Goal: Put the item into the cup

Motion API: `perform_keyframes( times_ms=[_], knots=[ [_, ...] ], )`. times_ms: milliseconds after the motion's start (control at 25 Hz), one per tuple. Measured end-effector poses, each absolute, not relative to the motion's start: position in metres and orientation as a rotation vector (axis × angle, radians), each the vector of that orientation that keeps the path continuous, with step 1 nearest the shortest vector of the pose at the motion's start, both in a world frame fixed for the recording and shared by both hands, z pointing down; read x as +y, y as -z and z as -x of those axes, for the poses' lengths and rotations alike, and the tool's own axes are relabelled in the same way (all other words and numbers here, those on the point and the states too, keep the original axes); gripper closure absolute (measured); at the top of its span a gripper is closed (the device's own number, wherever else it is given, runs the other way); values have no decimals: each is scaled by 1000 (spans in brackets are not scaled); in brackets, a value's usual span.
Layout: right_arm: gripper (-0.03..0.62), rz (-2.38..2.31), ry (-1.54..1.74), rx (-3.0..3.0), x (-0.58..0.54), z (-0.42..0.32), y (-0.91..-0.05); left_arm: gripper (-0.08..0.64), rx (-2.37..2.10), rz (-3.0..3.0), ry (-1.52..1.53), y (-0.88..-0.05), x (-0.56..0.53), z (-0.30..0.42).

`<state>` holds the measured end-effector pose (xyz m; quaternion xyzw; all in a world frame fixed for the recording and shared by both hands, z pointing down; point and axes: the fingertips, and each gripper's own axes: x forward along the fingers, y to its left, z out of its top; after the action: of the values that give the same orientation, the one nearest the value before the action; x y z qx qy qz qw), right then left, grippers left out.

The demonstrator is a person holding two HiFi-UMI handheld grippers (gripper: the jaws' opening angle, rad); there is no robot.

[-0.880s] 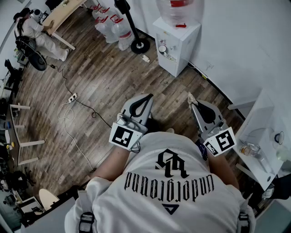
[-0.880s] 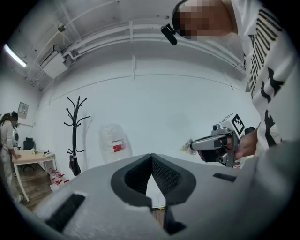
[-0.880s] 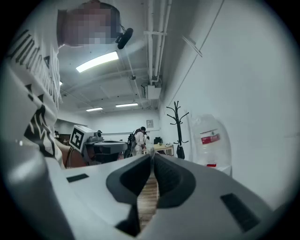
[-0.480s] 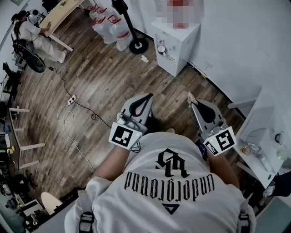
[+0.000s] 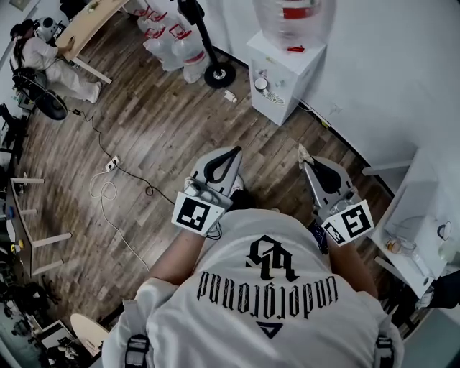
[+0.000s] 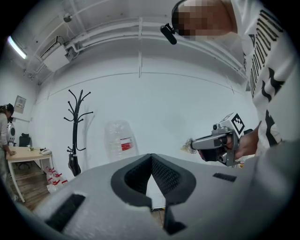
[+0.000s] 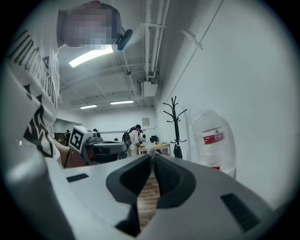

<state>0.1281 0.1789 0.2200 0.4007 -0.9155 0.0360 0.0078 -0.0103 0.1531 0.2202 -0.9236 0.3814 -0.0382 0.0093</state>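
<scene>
Water dispenser [image 5: 284, 57] against white wall [image 5: 388, 65]; spare bottles [image 5: 176, 39] beside coat stand base [image 5: 218, 72]; power strip [image 5: 111, 164] on wood floor [image 5: 165, 122].

Hard to tell
The scrap [image 5: 300, 151] in your right tongs [image 5: 302, 159] is too small to name; right of them, the tabletop [image 5: 418, 203] is cropped.

the person in a white printed shirt [image 5: 266, 302] holds both grippers level over a wooden floor [image 5: 165, 129], the left gripper [image 5: 235, 152] with its jaws drawn together, the right gripper [image 5: 302, 158] with its jaws closed on a small pale item [image 5: 300, 151] that pokes out at the tip. ahead, a white water dispenser [image 5: 284, 72] stands against the wall, with a black stand base [image 5: 219, 73] and spare water bottles [image 5: 172, 39] to its left. a white desk [image 5: 420, 194] at the right edge carries small clear vessels [image 5: 397, 244], well apart from both grippers, and another person [image 5: 43, 50] sits at a wooden desk [image 5: 93, 18] in the far corner.
</scene>
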Motion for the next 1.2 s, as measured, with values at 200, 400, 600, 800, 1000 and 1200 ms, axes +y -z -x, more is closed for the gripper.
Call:
perform_keyframes(
  times_ms=[200, 400, 600, 800, 1000, 1200],
  knots=[
    [558, -1307, -143, -2822, 133, -101, -224, 554, 1152, 2904, 112, -218, 106, 53],
    [558, -1384, -158, -2758, 80, -78, -227, 554, 1089, 2938, 118, -218, 57, 91],
    [558, -1446, -162, -2729, 42, -54, -227, 554, 1051, 2960, 123, -221, 26, 123],
    [558, -1439, -204, -2715, 10, -38, -237, 554, 1061, 2979, 131, -229, 0, 138],
    [557, -1418, -243, -2700, -23, -33, -258, 554, 1086, 2978, 154, -240, -25, 140],
    [557, -1423, -313, -2664, -68, -38, -296, 554, 1126, 2970, 203, -261, -62, 135]
  ],
)
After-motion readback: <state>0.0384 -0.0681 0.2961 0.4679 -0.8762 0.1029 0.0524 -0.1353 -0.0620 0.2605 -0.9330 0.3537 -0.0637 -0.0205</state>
